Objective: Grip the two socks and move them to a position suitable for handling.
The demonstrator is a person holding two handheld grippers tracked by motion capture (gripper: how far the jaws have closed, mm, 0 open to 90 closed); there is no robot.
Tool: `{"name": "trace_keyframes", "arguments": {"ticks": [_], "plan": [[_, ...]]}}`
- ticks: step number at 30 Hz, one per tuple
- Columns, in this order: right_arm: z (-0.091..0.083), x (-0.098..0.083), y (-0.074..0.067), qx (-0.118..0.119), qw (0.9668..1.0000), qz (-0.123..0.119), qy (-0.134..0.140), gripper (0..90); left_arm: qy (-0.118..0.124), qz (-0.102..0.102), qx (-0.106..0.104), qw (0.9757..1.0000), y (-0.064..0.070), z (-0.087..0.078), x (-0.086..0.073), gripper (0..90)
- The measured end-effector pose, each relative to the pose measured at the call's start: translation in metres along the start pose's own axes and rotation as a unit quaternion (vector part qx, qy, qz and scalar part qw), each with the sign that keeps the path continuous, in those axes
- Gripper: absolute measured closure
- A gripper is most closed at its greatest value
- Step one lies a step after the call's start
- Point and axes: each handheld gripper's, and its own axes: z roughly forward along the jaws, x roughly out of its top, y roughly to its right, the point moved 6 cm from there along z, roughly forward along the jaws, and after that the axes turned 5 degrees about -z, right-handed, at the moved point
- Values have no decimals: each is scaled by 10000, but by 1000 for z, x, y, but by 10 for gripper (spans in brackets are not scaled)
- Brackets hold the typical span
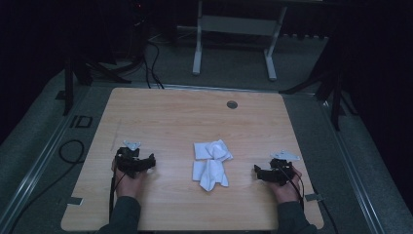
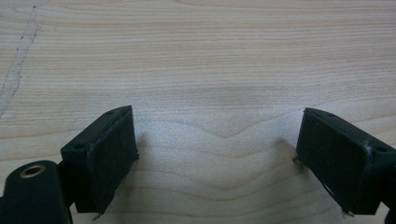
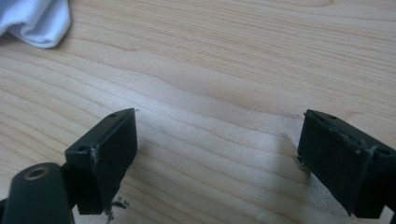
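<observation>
While both grippers rested on the table (image 1: 160, 117), I had the left gripper (image 2: 217, 149) and right gripper (image 3: 217, 154) gaping wide, holding nothing. White cloth (image 1: 211, 163), maybe two crumpled pieces, lay between them, well apart from both.

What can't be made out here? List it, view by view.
- High view: the white cloth is small and dim; one piece or several, I cannot tell.
- Right gripper view: the cloth is cut off by the top-left edge.
- High view: the left gripper and right gripper are dark; jaws hard to read.
</observation>
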Motion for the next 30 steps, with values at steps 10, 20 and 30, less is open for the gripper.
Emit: {"name": "trace_keyframes", "arguments": {"ticks": [10, 20, 30], "plan": [[0, 0, 0, -24, 10000, 17, 15, 131, -1, 1, 1, 10000, 0, 0, 0, 119], [-5, 0, -7, 59, 10000, -71, 29, 272, 1, -2, -2, 10000, 0, 0, 0, 120], [-12, 1, -24, 301, 9991, -315, -1, 630, 1, 15, -27, 10000, 1, 0, 0, 120]]}}
